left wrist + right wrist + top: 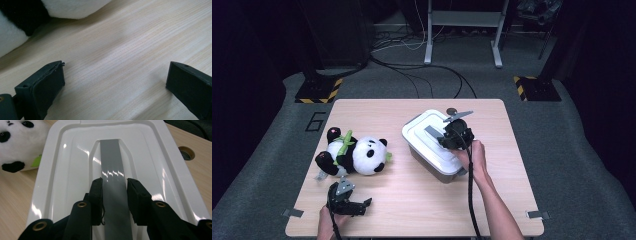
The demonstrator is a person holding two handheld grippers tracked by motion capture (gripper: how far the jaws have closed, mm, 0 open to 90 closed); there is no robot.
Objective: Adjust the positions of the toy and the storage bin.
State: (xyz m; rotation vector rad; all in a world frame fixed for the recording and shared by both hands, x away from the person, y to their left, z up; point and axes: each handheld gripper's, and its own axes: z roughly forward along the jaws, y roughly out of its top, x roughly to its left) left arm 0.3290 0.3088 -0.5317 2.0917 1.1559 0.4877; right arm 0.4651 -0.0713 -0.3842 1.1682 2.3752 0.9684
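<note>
Right tongs (114,185) are closing narrowly on the grey strip handle (111,160) of the white plastic box lid (432,137) near the light wooden table's (412,200) right edge, while left tongs (113,82) are resting wide open near the front-left corner.

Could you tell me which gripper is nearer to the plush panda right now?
Left. The left gripper sits on the table just below the plush panda; the right gripper is over the white box lid.
</note>
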